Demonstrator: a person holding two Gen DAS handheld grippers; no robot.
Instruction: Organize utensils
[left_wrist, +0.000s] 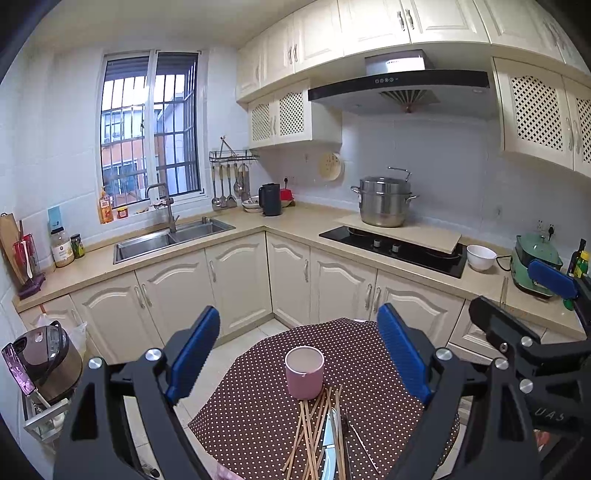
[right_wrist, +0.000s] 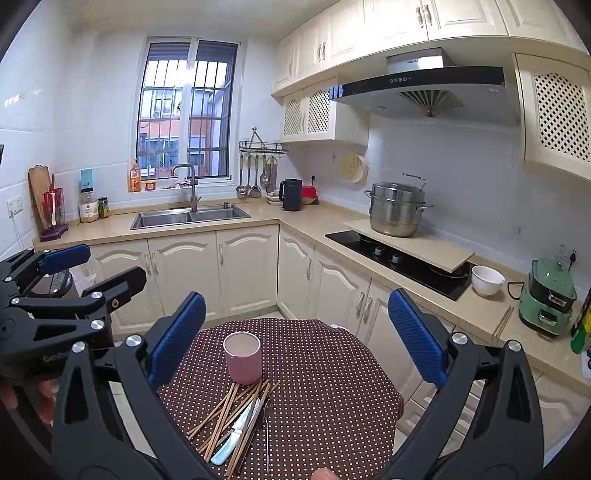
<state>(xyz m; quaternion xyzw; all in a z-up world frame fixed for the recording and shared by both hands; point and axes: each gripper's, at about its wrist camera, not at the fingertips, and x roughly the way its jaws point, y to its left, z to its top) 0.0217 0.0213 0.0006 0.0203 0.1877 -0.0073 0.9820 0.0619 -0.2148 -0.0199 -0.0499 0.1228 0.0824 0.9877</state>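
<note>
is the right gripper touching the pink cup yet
Apart. In the right wrist view the right gripper hangs open above the table, and the pink cup stands clear between its fingers.

You have one pink cup (right_wrist: 242, 357) on one dotted table (right_wrist: 332, 387), and a heap of wooden chopsticks (right_wrist: 225, 413) too tangled to count; roughly a dozen sticks show. In that heap you can make out one pale-handled knife (right_wrist: 236, 430) and one metal spoon (right_wrist: 266, 424). Your two grippers, left gripper (left_wrist: 299, 354) and right gripper (right_wrist: 297, 336), both gape wide
</note>
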